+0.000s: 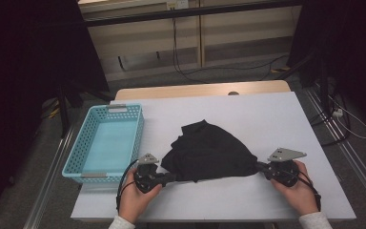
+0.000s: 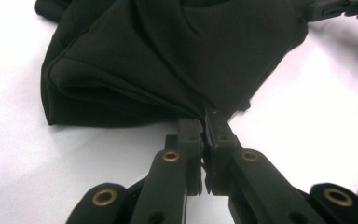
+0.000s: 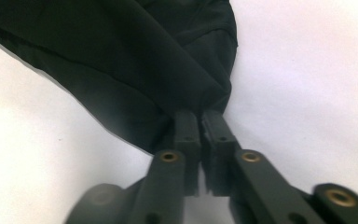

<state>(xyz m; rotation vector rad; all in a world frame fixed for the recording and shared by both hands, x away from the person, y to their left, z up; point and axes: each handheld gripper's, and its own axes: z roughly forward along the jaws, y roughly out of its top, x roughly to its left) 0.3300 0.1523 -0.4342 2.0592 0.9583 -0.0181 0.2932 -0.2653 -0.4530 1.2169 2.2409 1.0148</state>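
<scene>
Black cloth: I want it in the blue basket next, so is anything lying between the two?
Nothing visible does. The black cloth lies right of the blue basket, with bare white table between. Both the left gripper and right gripper pinch its near corners.

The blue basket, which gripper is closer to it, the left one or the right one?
Left. The left gripper sits just beside the near right corner of the blue basket, clamped on the black cloth. The right gripper grips the cloth's far corner, across the cloth from the basket.
</scene>
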